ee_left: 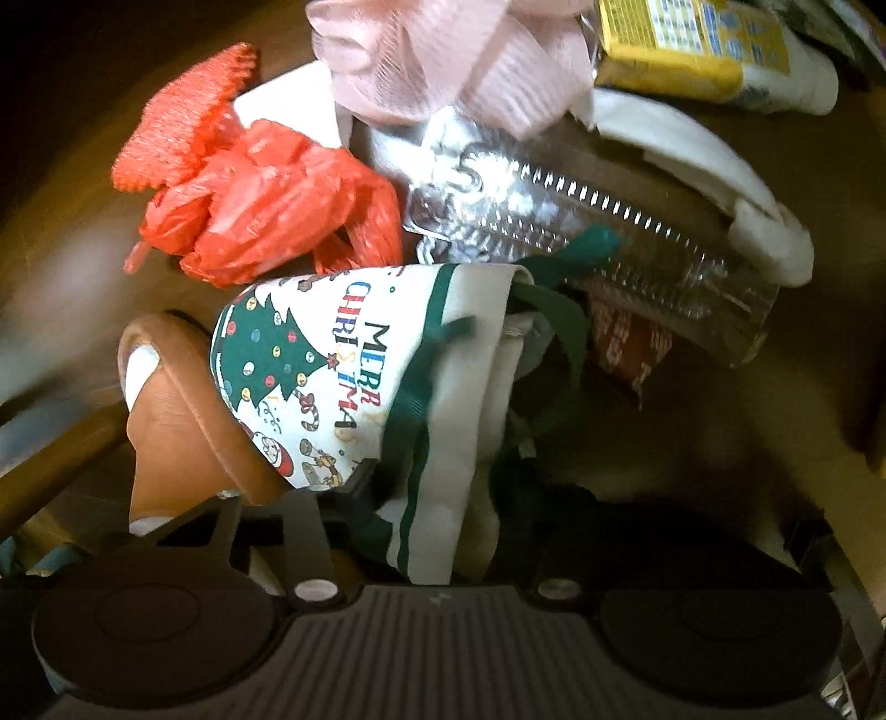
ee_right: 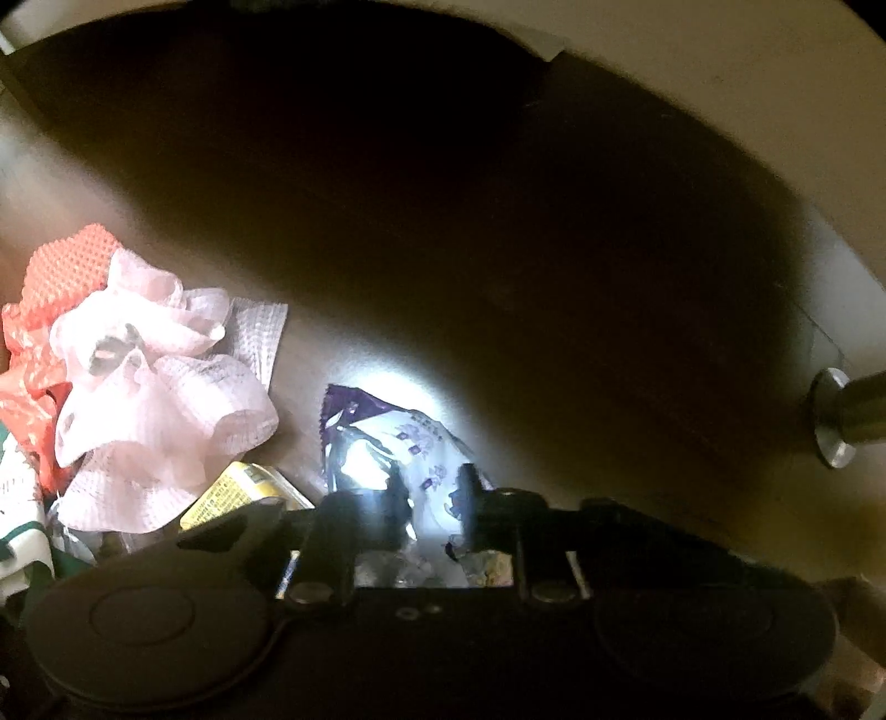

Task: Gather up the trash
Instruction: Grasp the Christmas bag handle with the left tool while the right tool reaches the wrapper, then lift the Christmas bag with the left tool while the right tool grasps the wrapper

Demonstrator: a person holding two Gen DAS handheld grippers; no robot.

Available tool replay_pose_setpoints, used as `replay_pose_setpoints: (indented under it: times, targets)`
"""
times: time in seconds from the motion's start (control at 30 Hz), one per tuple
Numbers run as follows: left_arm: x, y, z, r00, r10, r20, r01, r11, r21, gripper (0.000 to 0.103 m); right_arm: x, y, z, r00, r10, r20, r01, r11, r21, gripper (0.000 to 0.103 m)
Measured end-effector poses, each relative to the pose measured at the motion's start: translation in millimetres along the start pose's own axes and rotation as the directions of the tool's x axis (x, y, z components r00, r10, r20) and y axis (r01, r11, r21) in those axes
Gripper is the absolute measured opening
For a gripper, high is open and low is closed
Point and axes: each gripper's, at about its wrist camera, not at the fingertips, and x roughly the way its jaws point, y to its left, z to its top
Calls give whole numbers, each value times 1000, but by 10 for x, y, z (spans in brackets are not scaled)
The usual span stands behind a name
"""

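Note:
My left gripper [ee_left: 437, 493] is shut on a white Christmas drawstring bag [ee_left: 332, 365] with green ties, holding its mouth toward a trash pile. The pile holds a crumpled red plastic bag [ee_left: 266, 205], a clear plastic bottle [ee_left: 609, 243], pink mesh paper [ee_left: 443, 61] and a yellow carton [ee_left: 686, 44]. My right gripper [ee_right: 429, 498] is shut on a purple and white snack wrapper [ee_right: 404, 443]. The pink mesh paper [ee_right: 160, 399], red bag [ee_right: 27, 387] and yellow carton [ee_right: 232, 493] lie to its left.
A brown slipper [ee_left: 177, 415] lies left of the Christmas bag. White foam packing [ee_left: 720, 183] curves behind the bottle. A dark brown floor [ee_right: 498, 249] stretches ahead of the right gripper. A metal furniture foot [ee_right: 847, 421] stands at the right.

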Motion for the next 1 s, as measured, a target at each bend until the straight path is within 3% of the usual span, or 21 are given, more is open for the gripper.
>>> replay_pose_setpoints:
  times: [0.07,0.23,0.5,0.8,1.0]
  targets:
    - [-41,27,15,1000,-3,2,3,1000,-22,33,-117,-11,19,1000,-21,6,21,1000,4,1]
    - [-184,133,44,999,-17,33,19,999,-49,20,-424,-23,8,999,-14,44,13,1000,25,1]
    - [-629,278,-19,994,-25,108,35,995,-89,14,-1150,-52,-61,995,-69,74,61,993,103,1]
    - [-1105,553,-226,974,6,225,19,994,-110,12,-2098,26,-200,983,-149,108,118,960,256,0]
    - [-1529,677,-491,946,-1,324,40,993,-115,12,-2727,-122,-442,970,-146,193,74,938,340,1]
